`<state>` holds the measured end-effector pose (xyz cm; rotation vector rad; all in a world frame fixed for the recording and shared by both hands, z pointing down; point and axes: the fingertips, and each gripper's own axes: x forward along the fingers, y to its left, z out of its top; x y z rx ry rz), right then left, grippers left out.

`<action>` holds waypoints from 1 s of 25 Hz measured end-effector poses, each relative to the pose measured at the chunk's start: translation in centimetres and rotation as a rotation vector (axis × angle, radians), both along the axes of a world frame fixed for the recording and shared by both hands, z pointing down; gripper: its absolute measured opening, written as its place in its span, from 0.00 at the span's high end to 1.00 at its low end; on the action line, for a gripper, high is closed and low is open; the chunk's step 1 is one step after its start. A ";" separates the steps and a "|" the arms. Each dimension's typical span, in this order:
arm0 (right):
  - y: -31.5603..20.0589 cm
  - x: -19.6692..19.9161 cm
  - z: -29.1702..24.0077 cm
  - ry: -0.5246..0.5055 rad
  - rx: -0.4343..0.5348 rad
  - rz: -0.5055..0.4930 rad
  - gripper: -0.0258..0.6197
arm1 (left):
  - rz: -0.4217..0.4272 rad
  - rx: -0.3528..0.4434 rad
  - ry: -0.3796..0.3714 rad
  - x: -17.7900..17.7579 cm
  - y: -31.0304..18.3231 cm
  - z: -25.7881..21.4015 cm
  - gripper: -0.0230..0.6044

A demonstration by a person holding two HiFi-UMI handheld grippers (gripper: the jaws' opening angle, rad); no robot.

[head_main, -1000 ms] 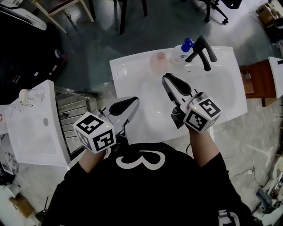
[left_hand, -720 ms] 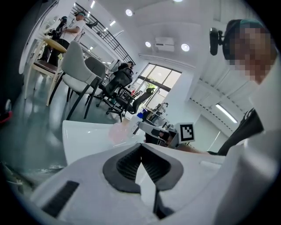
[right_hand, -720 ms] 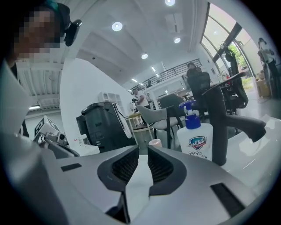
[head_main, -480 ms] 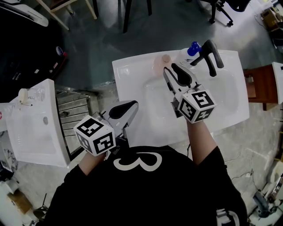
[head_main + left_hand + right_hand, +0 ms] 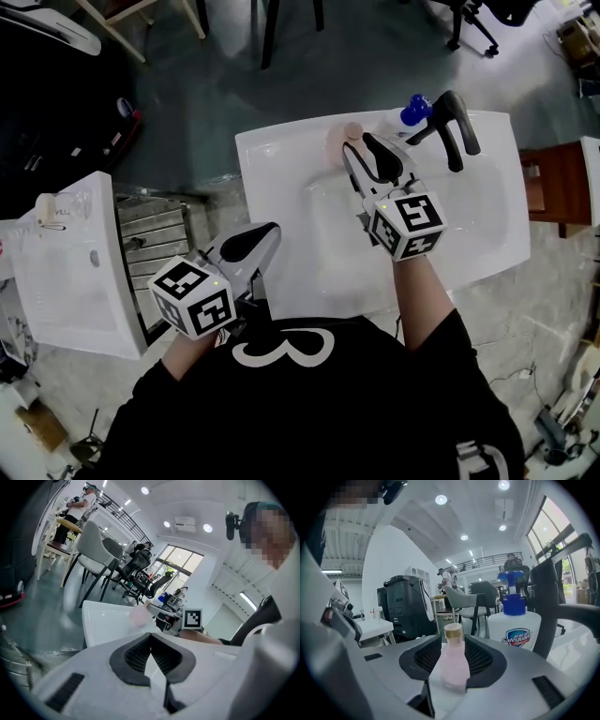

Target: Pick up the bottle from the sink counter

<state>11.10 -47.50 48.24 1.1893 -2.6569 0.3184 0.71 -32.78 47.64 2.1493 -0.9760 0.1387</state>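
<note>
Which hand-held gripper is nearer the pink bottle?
Right. The right hand-held gripper is at the bottle, its opening jaws either side of it; the left hand-held gripper hangs at the near edge of the sink, well apart.

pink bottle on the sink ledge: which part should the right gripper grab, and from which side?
Take the pink bottle by its wider lower body, below the tapering neck and gold cap, coming in level from the basin side. It stands upright, and the soap bottle and faucet crowd its right. The right gripper is lined up that way, jaws opening with the bottle between them.
</note>
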 end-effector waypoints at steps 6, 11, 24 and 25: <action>-0.8 -0.4 0.5 -0.004 0.007 0.011 0.78 | -0.001 -0.015 -0.014 0.1 0.2 0.4 0.94; -1.2 -0.7 0.7 0.041 0.043 0.010 0.78 | -0.019 -0.027 -0.019 -0.2 0.2 0.6 0.94; -1.3 -1.2 0.2 0.101 0.079 0.010 0.78 | -0.036 -0.037 -0.015 -0.4 0.3 1.0 0.94; -1.3 -1.3 0.2 0.110 0.083 0.016 0.77 | -0.039 -0.037 -0.017 -0.5 0.3 1.1 0.94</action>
